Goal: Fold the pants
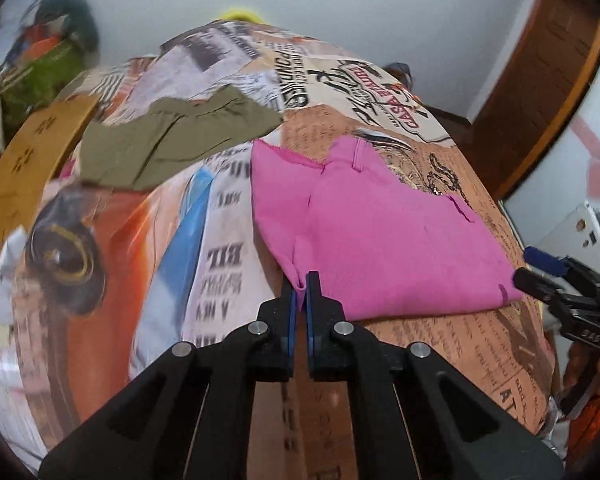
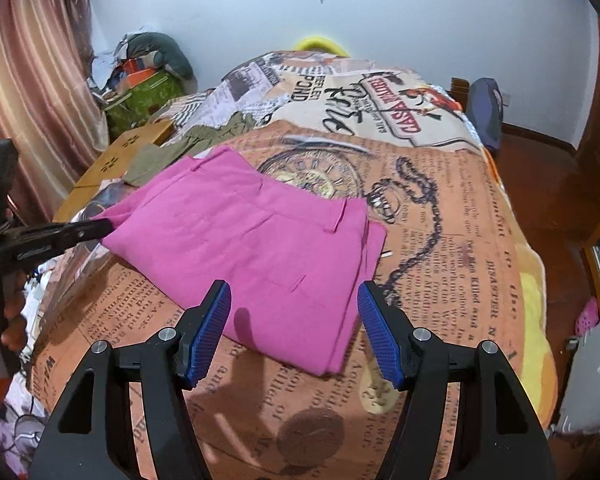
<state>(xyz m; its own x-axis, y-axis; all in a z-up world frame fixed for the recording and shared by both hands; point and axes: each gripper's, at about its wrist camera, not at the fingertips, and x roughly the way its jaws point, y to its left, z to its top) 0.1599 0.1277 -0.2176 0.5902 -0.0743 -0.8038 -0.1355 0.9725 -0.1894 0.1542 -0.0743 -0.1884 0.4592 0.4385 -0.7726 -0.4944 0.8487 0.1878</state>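
**Q:** Where were the pants at that point, and what were both tongs doing?

**A:** The pink pants (image 2: 256, 240) lay folded into a chunky rectangle on the bed (image 2: 452, 216), on top of that newspaper-print cover. The left tongs (image 1: 301, 284) were pinched tight on a corner of the fabric, blue pads basically together with only a sliver of pink cloth between them. From the right camera you could see the same tongs (image 2: 100, 226) coming in from the side and touching the pants' far left corner.

**Q:** And the right one?

**A:** The right tongs (image 2: 294, 300) were wide open with nothing in them. They hung just over the near edge of the pants, one blue pad on either side of the fold. Couldn't tell if the pads touched the cloth or not. In the left view they (image 1: 540, 266) sat just off the pants' right corner.

**Q:** Anything else on the bed?

**A:** An olive garment (image 1: 172, 140) lay crumpled further back, apart from the pink pair, near a yellowish box (image 1: 28, 168) at the bed's edge.
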